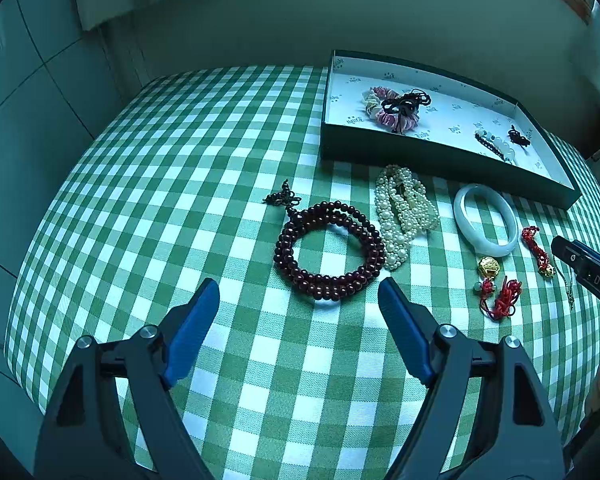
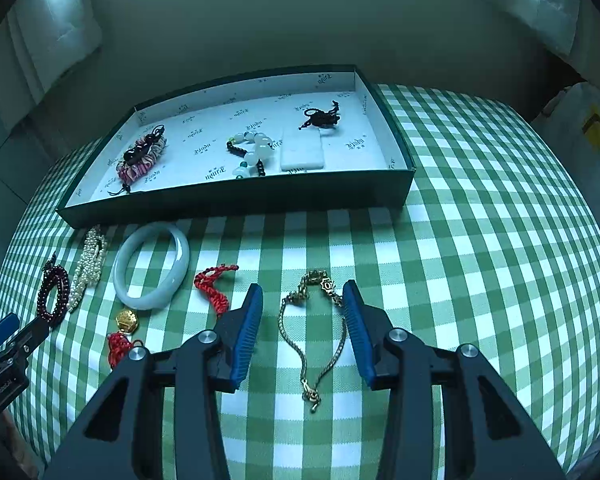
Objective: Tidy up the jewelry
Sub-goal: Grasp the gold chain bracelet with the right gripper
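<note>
Right, gold chain (image 2: 314, 336) lay loose on checked surface (image 2: 480, 240) toward near edge, in front of box (image 2: 236, 200). Looked light, limp, slippery; likely best pinched at bunched pendant end. Right gripper (image 2: 306, 300) pitched down, jaws part-spread astride chain, not gripping. Left gripper (image 1: 298, 292) jaws wide, empty, short of dark bead bracelet (image 1: 328, 252).

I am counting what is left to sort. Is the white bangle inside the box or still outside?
Outside. The white bangle lies flat on the checked cloth, in front of the box.
</note>
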